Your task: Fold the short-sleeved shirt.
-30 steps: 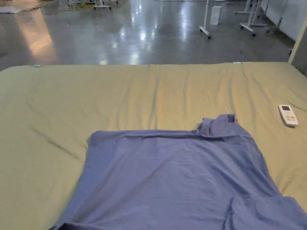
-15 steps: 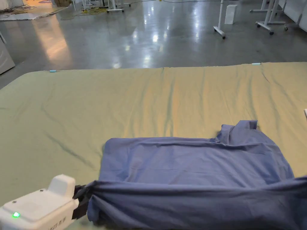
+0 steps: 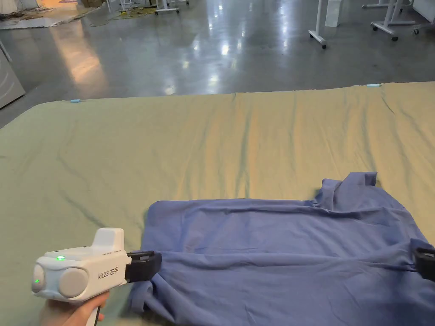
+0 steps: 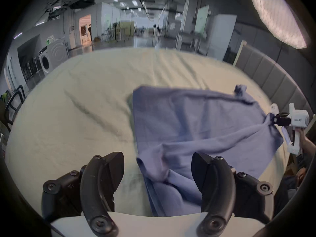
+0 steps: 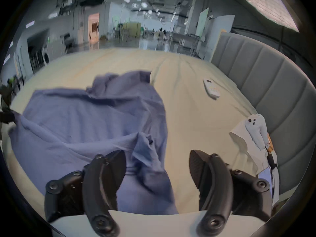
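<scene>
A blue short-sleeved shirt [image 3: 276, 237] lies on the green-beige bed sheet [image 3: 170, 148], collar toward the far right. Its near part is doubled over the body, with a raised ridge of cloth running between the two grippers. My left gripper [image 3: 146, 265] sits at the ridge's left end. In the left gripper view its jaws [image 4: 157, 157] stand wide apart, with bunched shirt cloth [image 4: 188, 121] between them. My right gripper [image 3: 425, 261] is at the ridge's right end. Its jaws [image 5: 156, 155] are also apart, over shirt cloth [image 5: 85, 121].
A white remote [image 5: 211, 88] lies on the sheet to the right of the shirt. A grey padded headboard [image 5: 265, 86] borders the bed's right side, with a pale soft toy [image 5: 254, 129] before it. Wheeled stands [image 3: 318, 25] stand on the glossy floor beyond the bed.
The shirt's near part has been lifted and carried away from me over the body. Both grippers have come into the head view, moving forward. The camera has shifted left.
</scene>
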